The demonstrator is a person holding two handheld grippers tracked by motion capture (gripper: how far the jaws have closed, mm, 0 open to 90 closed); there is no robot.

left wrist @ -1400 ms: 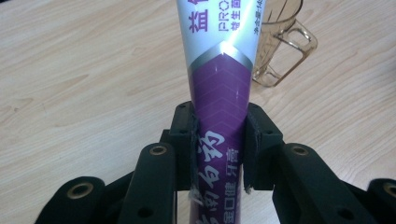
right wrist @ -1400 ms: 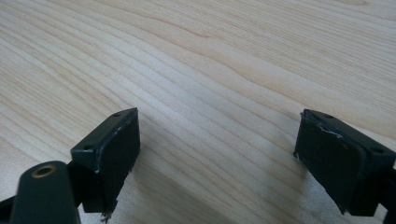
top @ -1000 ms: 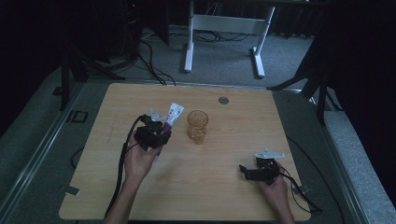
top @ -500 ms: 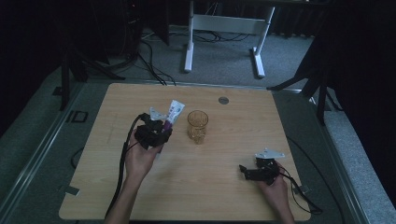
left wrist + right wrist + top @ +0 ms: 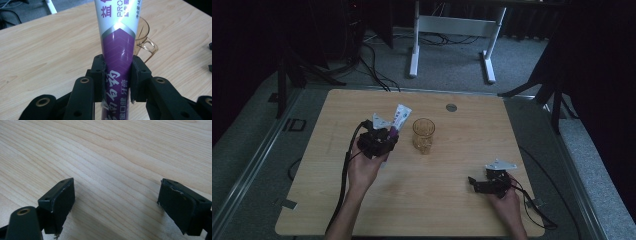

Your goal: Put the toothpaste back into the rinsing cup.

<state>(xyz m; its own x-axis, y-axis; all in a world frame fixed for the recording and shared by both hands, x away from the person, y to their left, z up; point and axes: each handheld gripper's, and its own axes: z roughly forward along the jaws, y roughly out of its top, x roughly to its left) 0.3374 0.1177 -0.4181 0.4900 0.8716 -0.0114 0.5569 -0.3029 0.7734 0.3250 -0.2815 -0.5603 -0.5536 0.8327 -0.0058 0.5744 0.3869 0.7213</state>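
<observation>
**Tube held up beside the cup**

The wooden bench (image 5: 437, 200) spreads under both my hands, pale and bare over most of its top, with a small round metal disc (image 5: 451, 107) set into it near the far edge.

My left gripper (image 5: 379, 140) hangs above the left half of the bench, its cable trailing back along my forearm. My right gripper (image 5: 489, 184) rests low at the near right, well apart from everything else.

The clear amber cup (image 5: 423, 134) stands upright around the middle of the bench, its handle (image 5: 149, 47) showing in the left gripper view, just right of what I hold.

The toothpaste tube (image 5: 120, 47), purple below and white above, is clamped between my left jaws; both pads press on its purple part. It points up and away toward the far side, its white end (image 5: 402, 113) near the cup's rim but apart from it.

My right jaws stand wide, bare wood between them.
</observation>
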